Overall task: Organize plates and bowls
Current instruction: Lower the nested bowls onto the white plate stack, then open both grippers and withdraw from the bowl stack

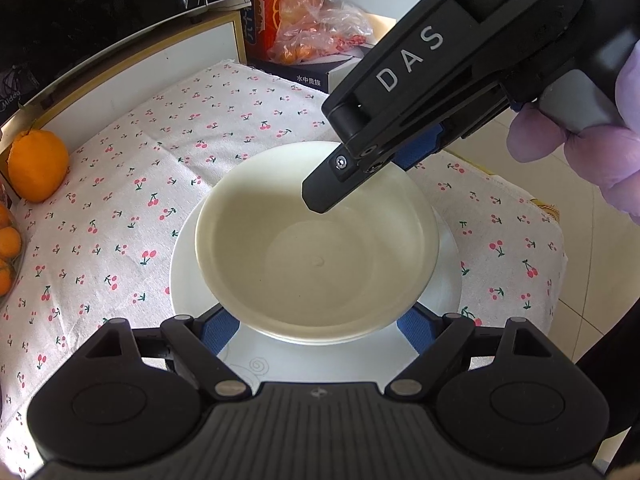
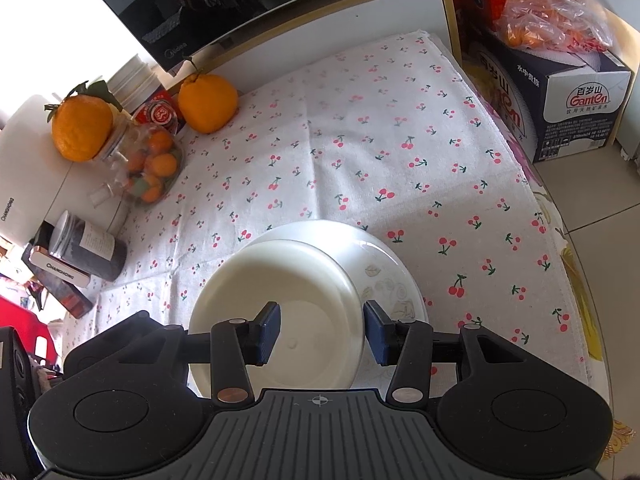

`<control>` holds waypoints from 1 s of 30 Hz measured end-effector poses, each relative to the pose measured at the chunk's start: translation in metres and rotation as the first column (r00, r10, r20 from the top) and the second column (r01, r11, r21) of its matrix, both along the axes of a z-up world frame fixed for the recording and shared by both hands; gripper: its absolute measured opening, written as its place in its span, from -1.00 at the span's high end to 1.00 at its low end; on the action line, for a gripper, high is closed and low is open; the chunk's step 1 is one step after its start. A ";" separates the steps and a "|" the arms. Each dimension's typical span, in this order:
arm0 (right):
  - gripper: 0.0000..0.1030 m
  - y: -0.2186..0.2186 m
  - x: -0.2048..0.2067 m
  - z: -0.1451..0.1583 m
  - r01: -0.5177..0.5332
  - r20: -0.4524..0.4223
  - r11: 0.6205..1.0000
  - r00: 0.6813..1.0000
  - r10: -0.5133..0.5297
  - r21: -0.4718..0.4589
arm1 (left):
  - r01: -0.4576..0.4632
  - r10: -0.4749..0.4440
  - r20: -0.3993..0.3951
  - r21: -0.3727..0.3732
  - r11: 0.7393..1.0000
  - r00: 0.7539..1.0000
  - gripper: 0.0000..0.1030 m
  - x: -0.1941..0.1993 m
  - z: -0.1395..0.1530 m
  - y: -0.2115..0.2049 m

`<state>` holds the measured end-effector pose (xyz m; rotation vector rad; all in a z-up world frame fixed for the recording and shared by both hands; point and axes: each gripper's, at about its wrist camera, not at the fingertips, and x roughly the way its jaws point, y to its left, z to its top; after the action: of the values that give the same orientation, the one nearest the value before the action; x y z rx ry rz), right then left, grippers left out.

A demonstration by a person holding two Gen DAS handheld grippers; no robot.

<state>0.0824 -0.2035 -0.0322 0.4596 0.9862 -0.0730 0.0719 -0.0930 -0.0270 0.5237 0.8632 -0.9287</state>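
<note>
A cream bowl (image 1: 316, 248) sits on a white plate (image 1: 188, 280) on the cherry-print cloth. The left gripper (image 1: 316, 330) is open, its blue pads wide apart on either side of the bowl's near rim. The right gripper (image 1: 360, 176) reaches in from the upper right, one black finger inside the bowl and one outside its far rim. In the right wrist view the bowl (image 2: 280, 280) lies on the plate (image 2: 392, 276). The right gripper (image 2: 322, 334) is open, its blue pads straddling the bowl's rim with gaps on both sides.
Large oranges (image 2: 208, 102) and a jar of small oranges (image 2: 150, 164) stand at the cloth's left edge. A black microwave (image 2: 224, 4) sits behind. A water carton (image 2: 560, 96) with bagged fruit stands at the far right. A dark jar (image 2: 86, 246) lies at left.
</note>
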 end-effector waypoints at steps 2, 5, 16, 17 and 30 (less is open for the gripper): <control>0.11 0.001 0.001 0.000 -0.004 -0.004 1.000 1.000 0.004 -0.002 | 0.004 -0.004 -0.002 0.002 1.000 1.000 -0.69 0.000 0.000 0.001; -0.05 0.002 0.001 -0.001 -0.011 -0.007 1.000 1.000 0.011 -0.014 | 0.006 -0.006 0.001 -0.001 1.000 1.000 -0.75 -0.002 0.002 0.003; -0.24 0.002 0.000 0.004 -0.010 0.011 1.000 1.000 0.010 -0.025 | -0.006 0.006 -0.027 -0.011 1.000 1.000 -0.80 -0.003 0.010 0.013; -0.24 0.002 -0.001 0.004 -0.009 0.014 1.000 1.000 0.009 -0.026 | -0.007 0.007 -0.027 -0.013 1.000 1.000 -0.80 -0.004 0.012 0.015; -0.49 0.001 -0.013 0.028 0.011 0.141 0.993 0.990 0.006 -0.121 | -0.065 0.064 -0.025 -0.066 0.996 0.998 -0.84 -0.014 0.031 0.039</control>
<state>0.0696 -0.2025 -0.0044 0.3494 0.8368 -0.1007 0.0576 -0.0536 0.0038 0.4262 0.8625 -0.9028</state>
